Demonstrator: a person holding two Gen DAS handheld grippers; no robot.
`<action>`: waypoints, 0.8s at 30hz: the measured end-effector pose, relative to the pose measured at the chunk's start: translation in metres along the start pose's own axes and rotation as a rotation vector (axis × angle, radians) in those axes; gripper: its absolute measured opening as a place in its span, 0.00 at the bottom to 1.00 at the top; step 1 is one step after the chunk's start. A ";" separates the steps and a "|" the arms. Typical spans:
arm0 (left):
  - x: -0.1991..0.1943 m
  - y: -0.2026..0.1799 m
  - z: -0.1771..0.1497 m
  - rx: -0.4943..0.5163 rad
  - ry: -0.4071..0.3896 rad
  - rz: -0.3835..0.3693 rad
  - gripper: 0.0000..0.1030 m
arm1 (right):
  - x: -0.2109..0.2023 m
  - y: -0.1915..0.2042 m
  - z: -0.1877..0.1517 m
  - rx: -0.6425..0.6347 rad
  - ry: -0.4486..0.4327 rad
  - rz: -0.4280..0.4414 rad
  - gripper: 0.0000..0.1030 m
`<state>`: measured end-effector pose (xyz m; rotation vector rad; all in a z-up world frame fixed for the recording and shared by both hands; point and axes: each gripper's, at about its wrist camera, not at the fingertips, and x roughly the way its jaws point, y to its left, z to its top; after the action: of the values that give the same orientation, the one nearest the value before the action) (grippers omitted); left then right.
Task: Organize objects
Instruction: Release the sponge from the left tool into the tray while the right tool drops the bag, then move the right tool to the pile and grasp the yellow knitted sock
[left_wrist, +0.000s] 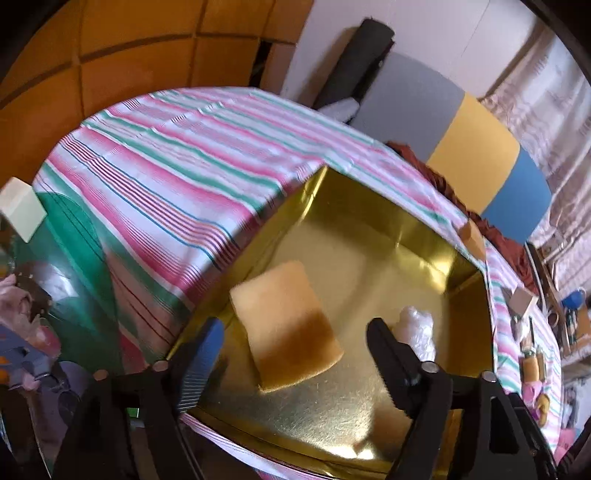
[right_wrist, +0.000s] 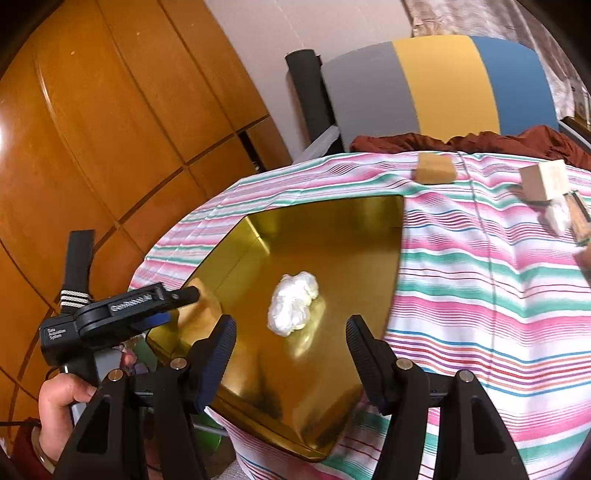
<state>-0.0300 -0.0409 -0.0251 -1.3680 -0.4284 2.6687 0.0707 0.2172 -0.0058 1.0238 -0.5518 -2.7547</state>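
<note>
Left gripper (left_wrist: 295, 354): we are holding its fingers wide apart above the gold tray (left_wrist: 369, 236), pressing on nothing.
Right gripper (right_wrist: 291, 354): we are keeping its fingers apart too, with nothing between them.
Sponge (left_wrist: 286, 325): it is lying flat on the tray floor, just beyond the left fingers, at 12 o'clock from them.
Plastic wad (right_wrist: 293, 308): white and crumpled, it is resting mid-tray, at 12 o'clock from the right fingers.
Tray: it is sitting on the striped tablecloth (right_wrist: 480, 266) covering the table.
Second sponge (right_wrist: 436, 168): it is waiting at 1 o'clock, at the table's far edge.
Wooden block (right_wrist: 543, 181): it is standing at 2 o'clock, well apart from the tray.
</note>
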 end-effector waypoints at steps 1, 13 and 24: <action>-0.003 -0.001 0.000 -0.005 -0.015 -0.004 0.89 | -0.004 -0.003 -0.001 0.000 -0.008 -0.012 0.61; -0.026 -0.058 -0.027 0.152 -0.047 -0.122 0.98 | -0.040 -0.059 -0.007 0.056 -0.018 -0.184 0.61; -0.048 -0.113 -0.061 0.323 -0.071 -0.241 1.00 | -0.096 -0.145 -0.019 0.111 -0.055 -0.461 0.61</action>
<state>0.0444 0.0685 0.0119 -1.0593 -0.1463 2.4602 0.1535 0.3707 -0.0180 1.2381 -0.5388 -3.1893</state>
